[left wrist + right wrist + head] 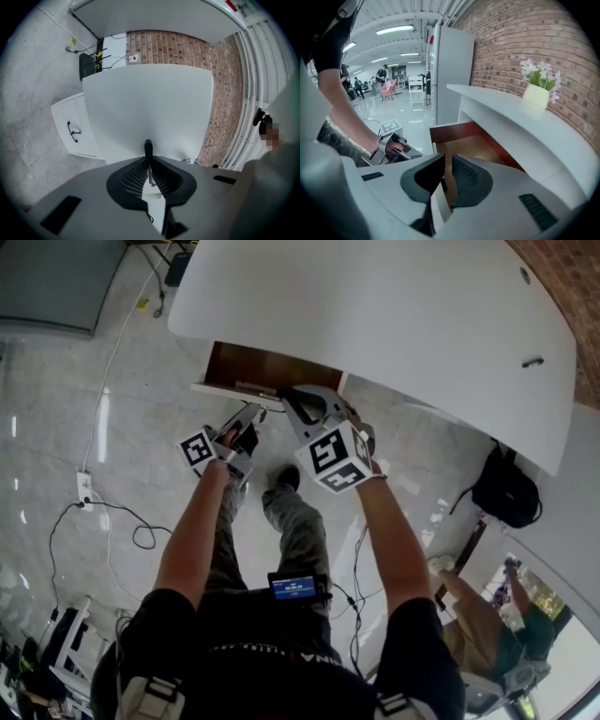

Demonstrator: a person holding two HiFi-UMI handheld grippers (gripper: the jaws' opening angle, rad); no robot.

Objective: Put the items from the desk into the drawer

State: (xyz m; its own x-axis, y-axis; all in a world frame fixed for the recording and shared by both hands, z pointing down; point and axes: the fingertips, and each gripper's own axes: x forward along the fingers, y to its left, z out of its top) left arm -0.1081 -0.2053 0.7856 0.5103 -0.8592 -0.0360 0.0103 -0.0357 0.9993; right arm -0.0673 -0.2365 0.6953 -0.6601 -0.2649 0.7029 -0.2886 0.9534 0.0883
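Observation:
The drawer (246, 368) stands pulled out under the white desk (394, 324); its brown wooden inside (471, 143) looks bare where it shows. My left gripper (251, 418) is just in front of the drawer's front edge, held level, jaws shut with nothing between them (148, 146). My right gripper (302, 407) is beside it, at the drawer's right corner, tilted down toward the drawer. Its pads (461, 176) stand a narrow gap apart with nothing in it. A pale pot of flowers (536, 91) sits on the desk top.
A white cabinet with a dark handle (71, 131) stands left of the desk. A black backpack (506, 488) lies on the floor to the right, a power strip (82, 488) and cables to the left. A brick wall (520, 42) runs behind the desk.

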